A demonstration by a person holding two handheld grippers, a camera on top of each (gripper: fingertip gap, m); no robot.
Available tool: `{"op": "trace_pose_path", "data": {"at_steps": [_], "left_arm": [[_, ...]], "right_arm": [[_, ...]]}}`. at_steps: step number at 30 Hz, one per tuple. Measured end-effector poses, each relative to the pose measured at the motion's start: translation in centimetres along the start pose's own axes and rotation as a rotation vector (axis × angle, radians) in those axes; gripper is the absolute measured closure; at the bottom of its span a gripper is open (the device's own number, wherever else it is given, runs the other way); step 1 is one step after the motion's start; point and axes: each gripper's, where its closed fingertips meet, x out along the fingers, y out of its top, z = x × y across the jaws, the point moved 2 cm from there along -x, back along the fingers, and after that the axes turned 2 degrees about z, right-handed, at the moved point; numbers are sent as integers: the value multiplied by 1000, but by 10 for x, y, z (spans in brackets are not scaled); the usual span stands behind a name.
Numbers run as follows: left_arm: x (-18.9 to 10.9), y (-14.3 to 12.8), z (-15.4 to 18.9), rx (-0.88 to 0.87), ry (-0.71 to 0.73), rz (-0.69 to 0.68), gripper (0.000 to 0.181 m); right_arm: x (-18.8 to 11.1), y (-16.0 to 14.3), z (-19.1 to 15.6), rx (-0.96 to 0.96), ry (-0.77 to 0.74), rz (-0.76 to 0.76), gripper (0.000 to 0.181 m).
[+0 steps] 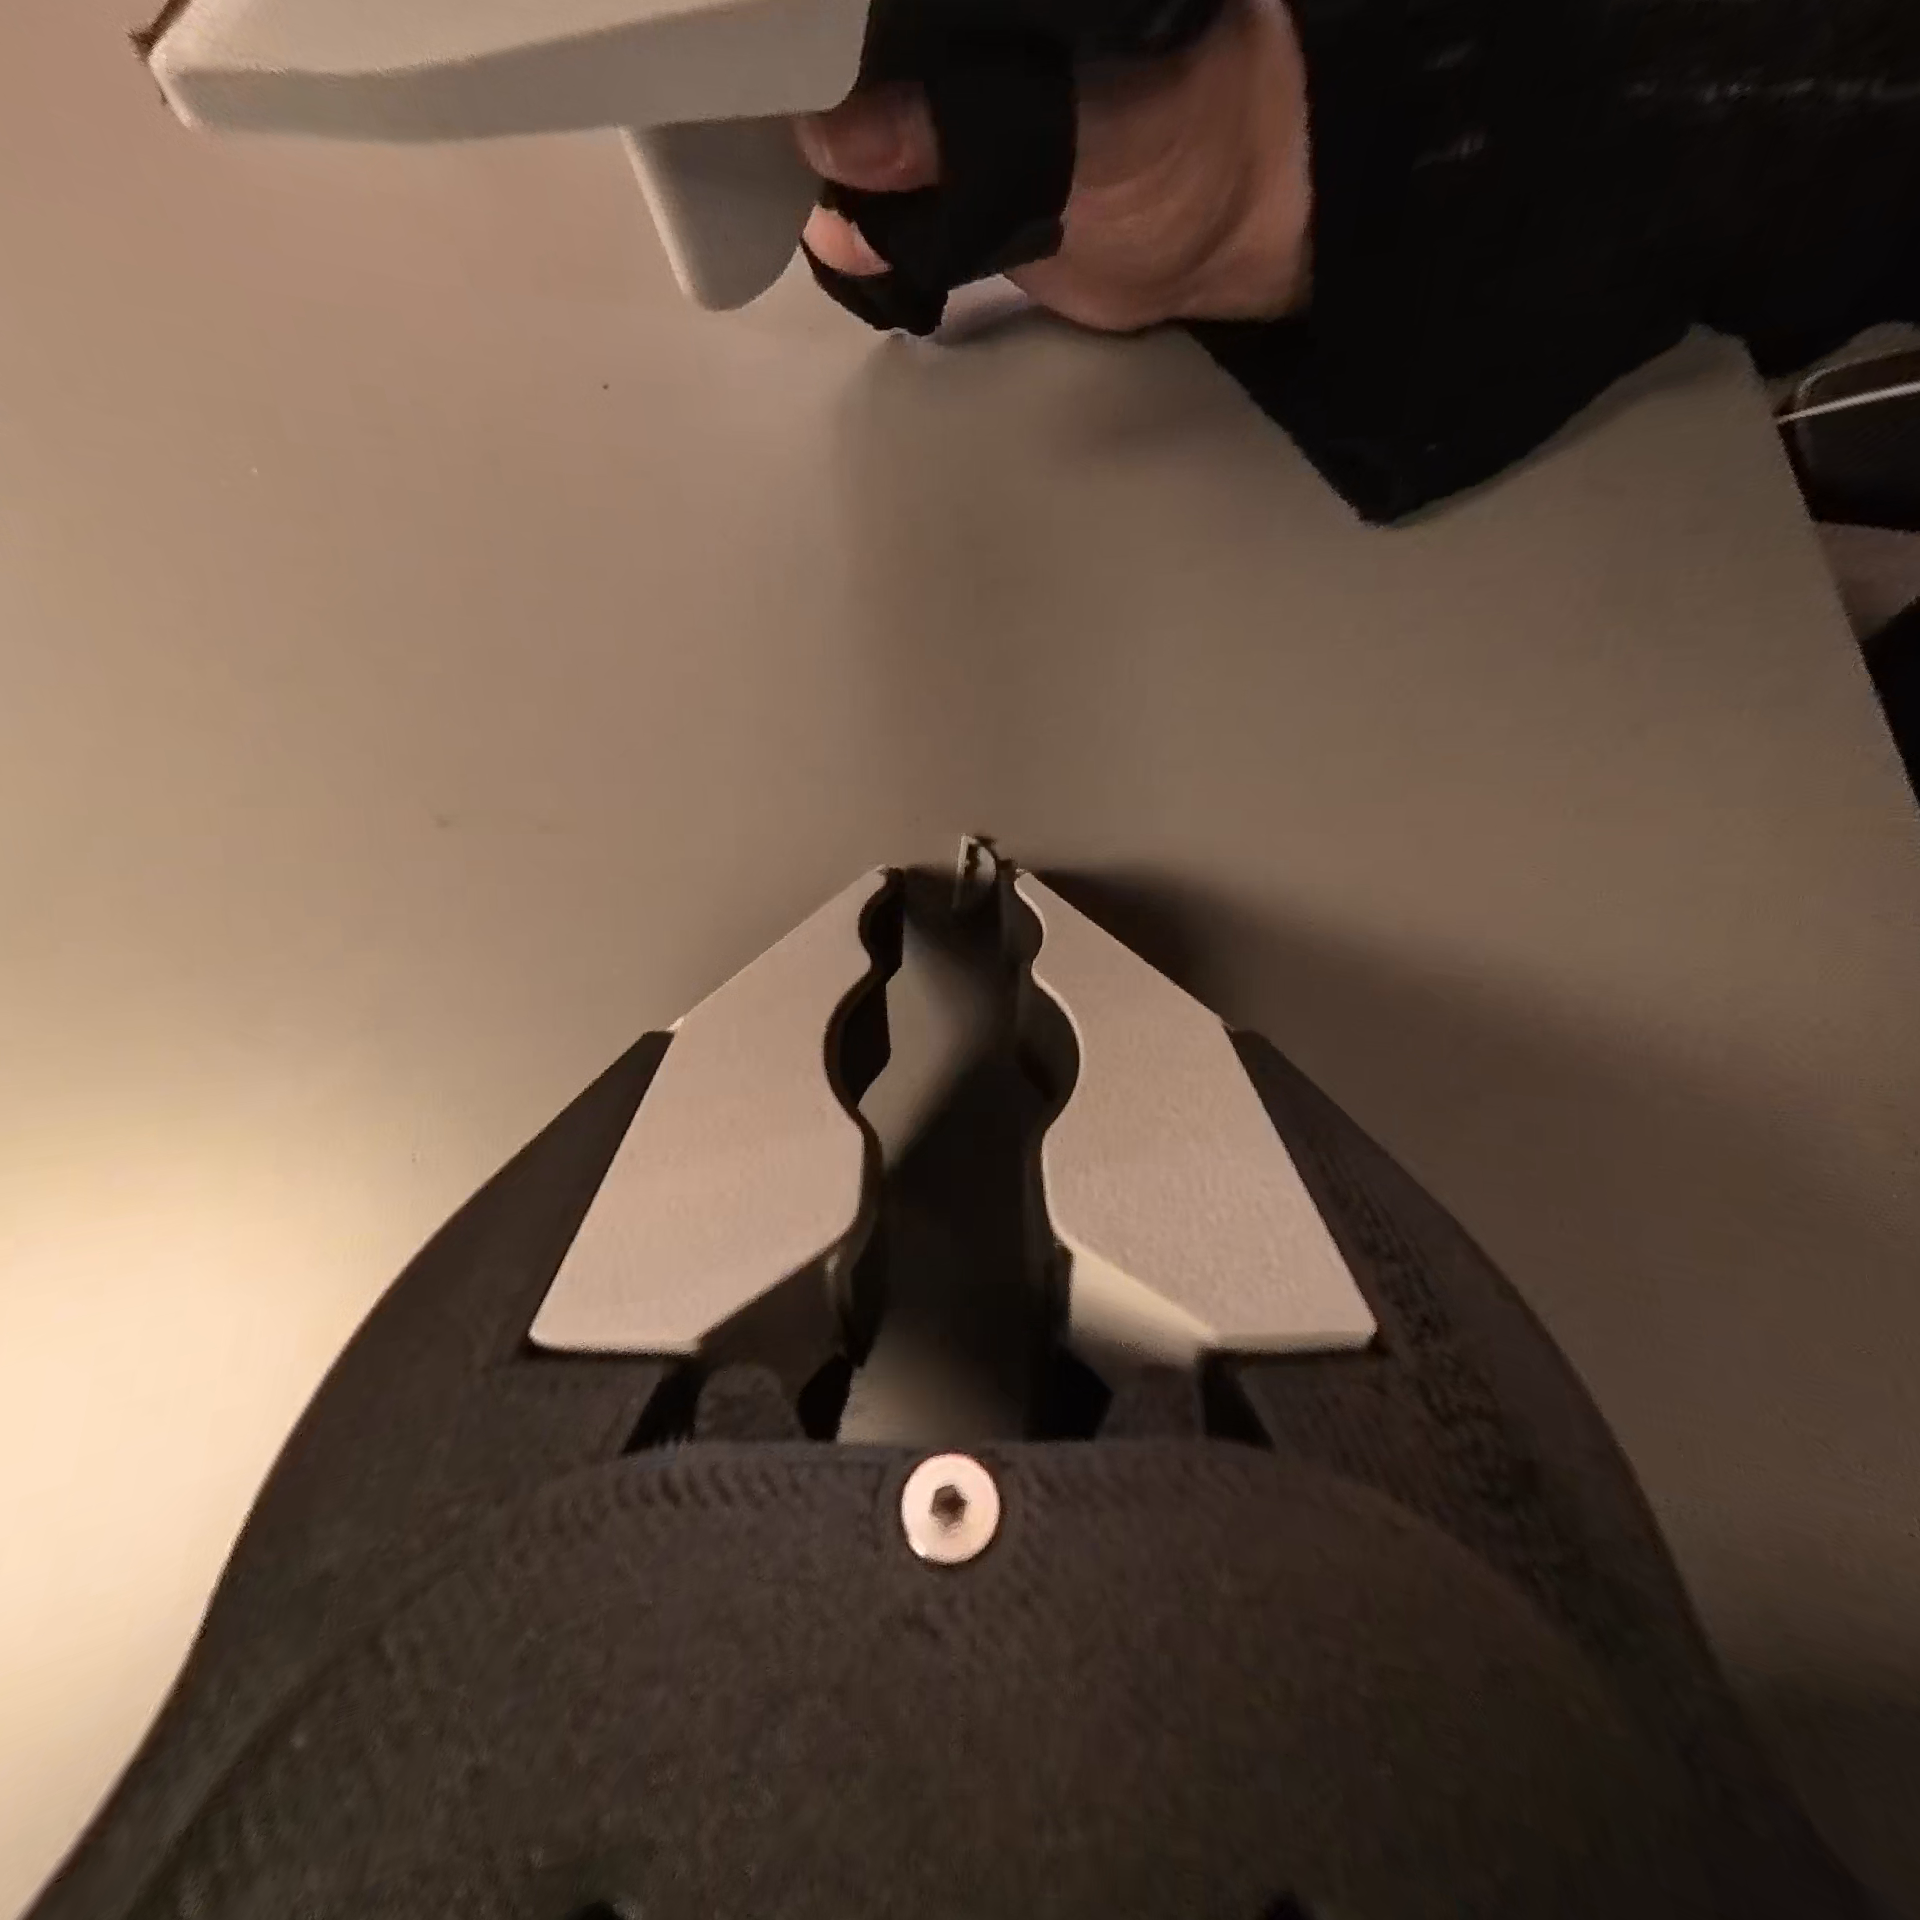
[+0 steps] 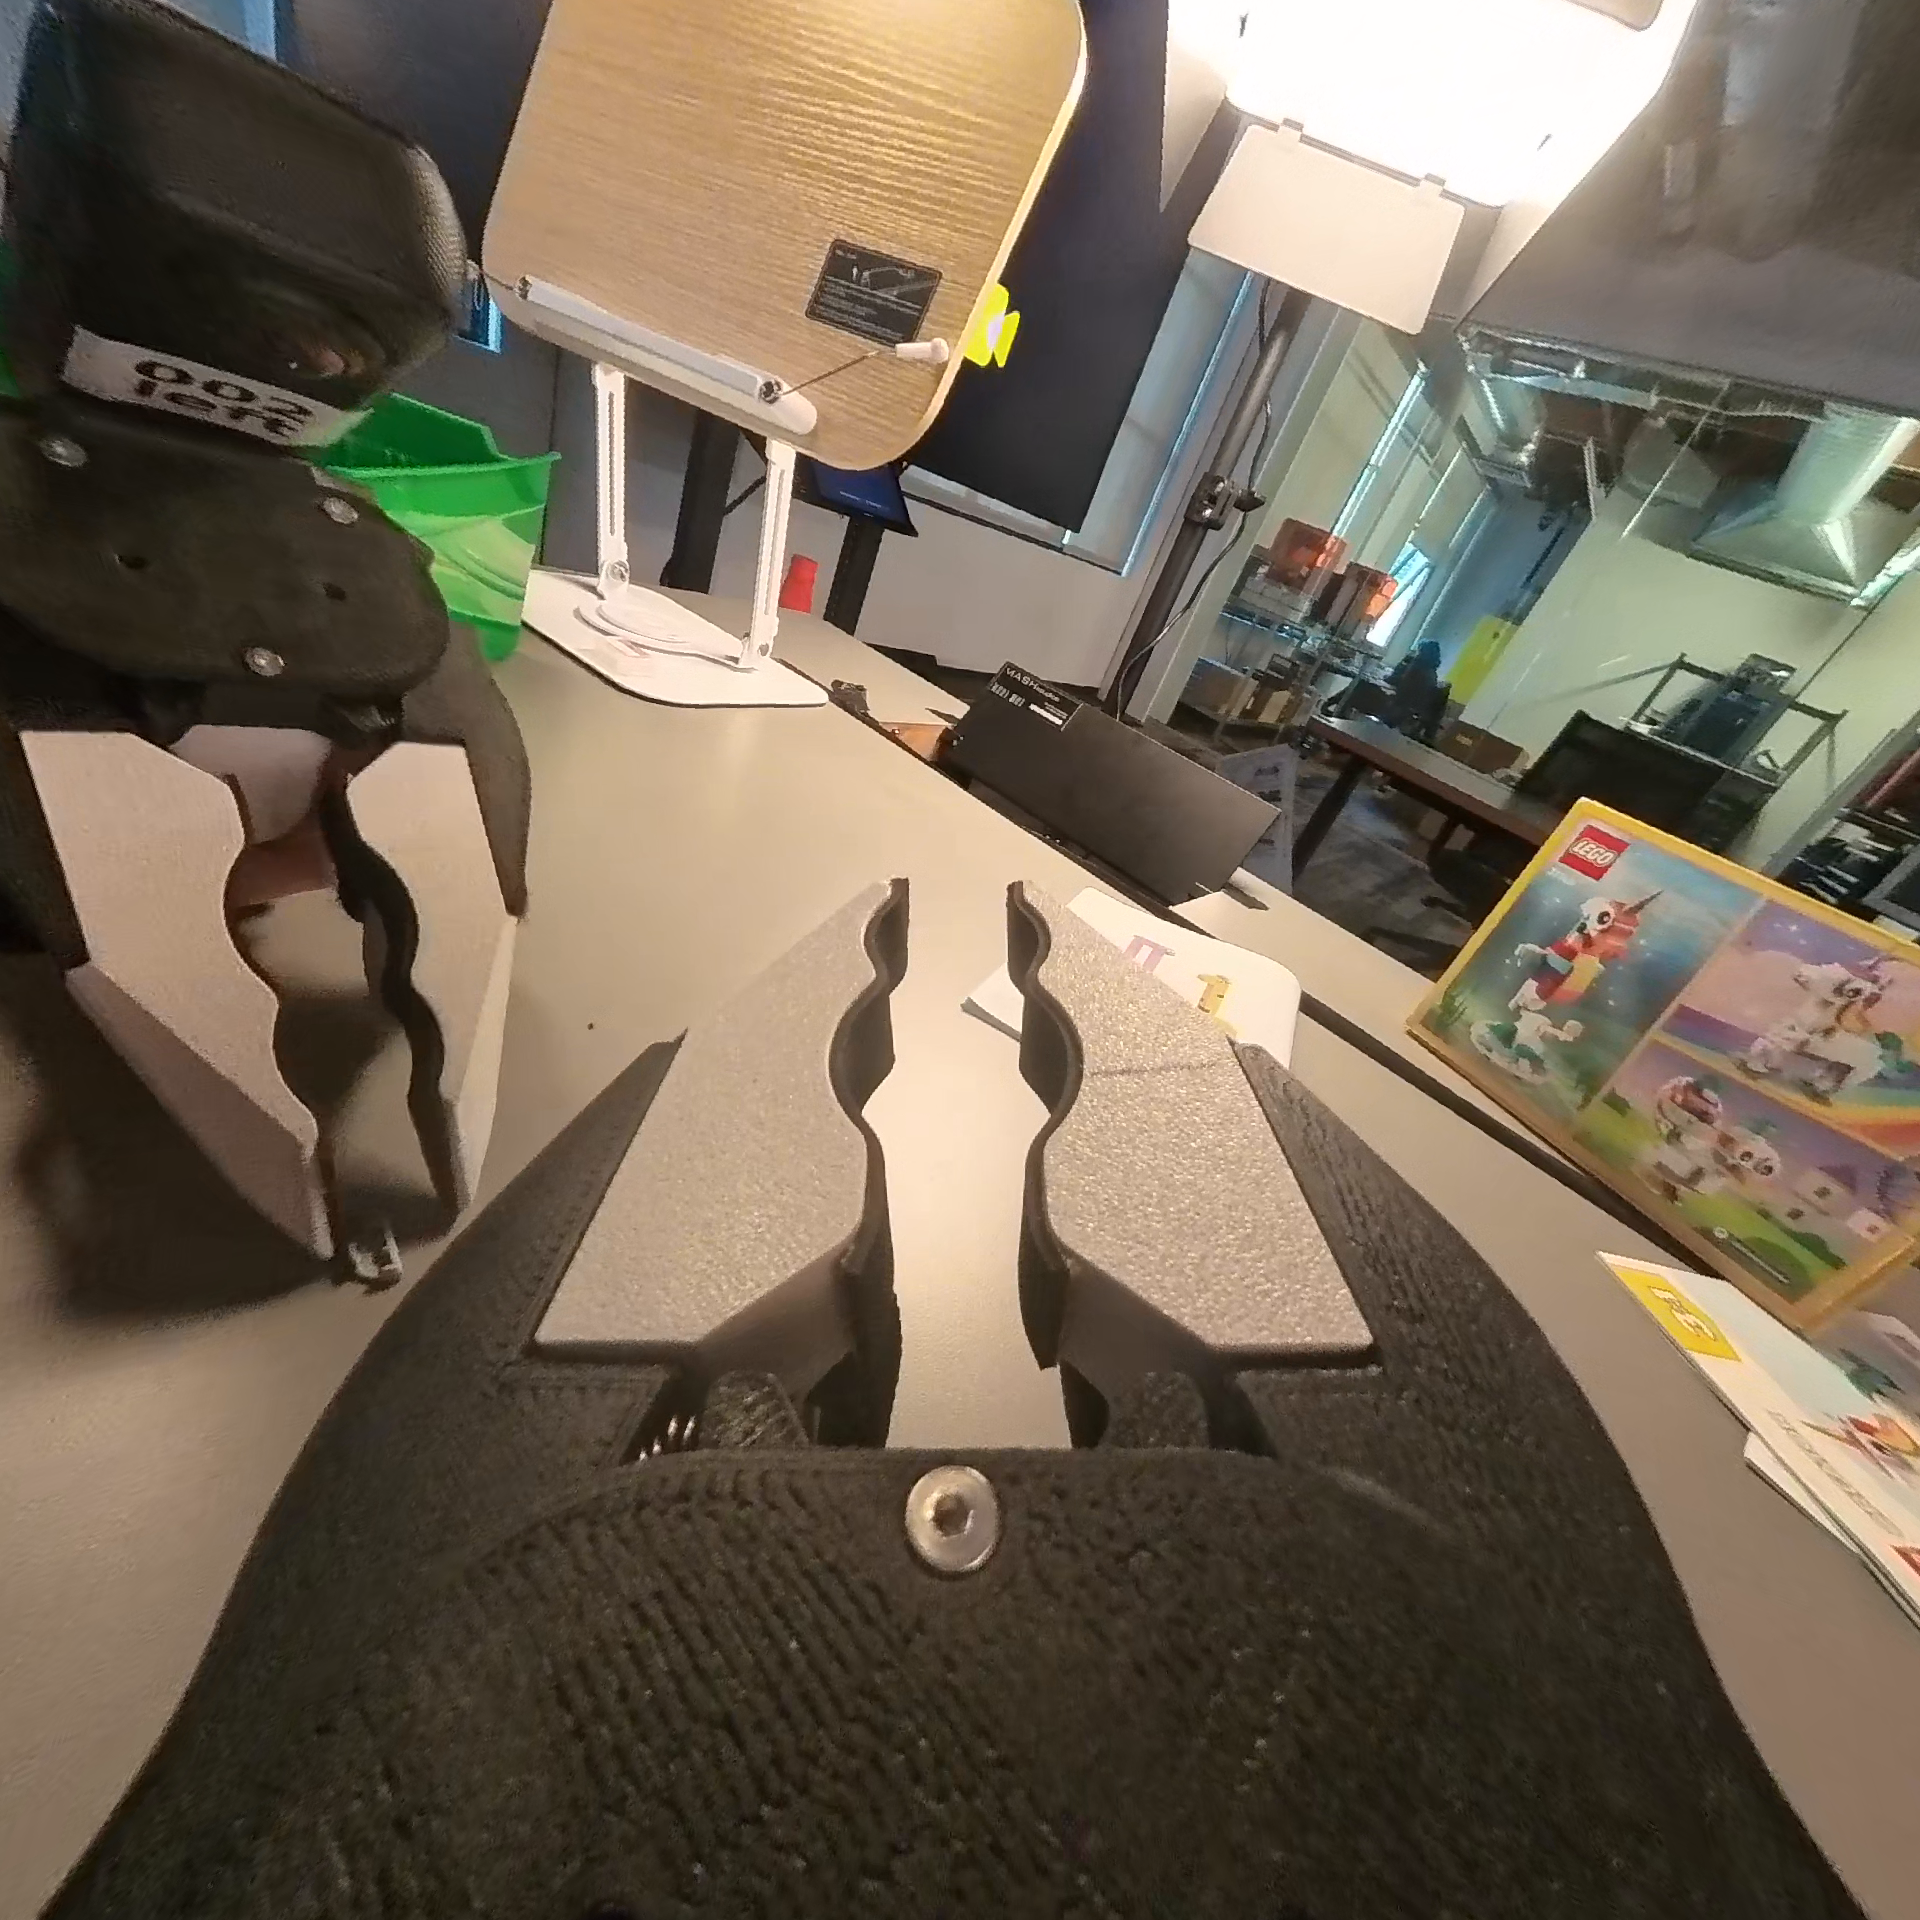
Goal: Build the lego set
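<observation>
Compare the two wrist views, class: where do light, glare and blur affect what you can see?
Left wrist view: dim, warm glow on the table, and the left claw casts a dark shadow. Right wrist view: brighter, a lamp glares overhead, the left claw looks blurred, and edges bend.

Looks like an open-plan lab or maker workshop. Long grey matte tabletop point(image 2: 727, 790) running back toward more dark work tables point(image 2: 1455, 790). Bare silver ventilation ducting point(image 2: 1756, 499) overhead beside a bright white ceiling light panel point(image 2: 1340, 197). Metal wire shelving point(image 2: 1278, 644) loaded with orange-lidded machines against the far wall. Tall glass partitions point(image 2: 1621, 540). Stacked translucent green plastic bins point(image 2: 468, 520) and a white-legged wooden book stand point(image 2: 769, 208) close by.
</observation>
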Motion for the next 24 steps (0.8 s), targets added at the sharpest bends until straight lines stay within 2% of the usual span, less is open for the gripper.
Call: {"op": "trace_pose_path", "data": {"at_steps": [5, 9, 12, 15, 17, 18, 20, 21, 22, 24], "left_arm": [[1, 1, 2, 21, -27, 0, 174], [1, 3, 4, 71, 8, 10, 175], [-14, 36, 19, 99, 46, 161, 175], [-67, 89, 32, 158, 285, 352, 175], [-122, 111, 36, 154, 511, 460, 175], [-152, 114, 37, 131, 624, 497, 175], [-212, 99, 30, 9, 847, 510, 175], [-239, 81, 22, -81, 956, 471, 175], [-262, 55, 13, -191, 1046, 403, 175], [-291, -2, 2, -434, 1120, 239, 175]], "right_arm": [[1, -1, 0, 5, 2, -4, 164], [0, -1, 0, 6, 0, -3, 164], [-1, -1, 2, 7, -6, -1, 164], [-1, 0, 3, 13, -11, 3, 164], [-1, 0, 2, 14, -10, 3, 164], [-1, 0, 2, 13, -10, 4, 164], [-1, 0, 1, 10, -7, 3, 165], [-1, 0, 1, 7, -7, 2, 165], [-1, 0, 1, 4, -7, 2, 165], [-1, 0, 1, 2, -8, 1, 165]]}}
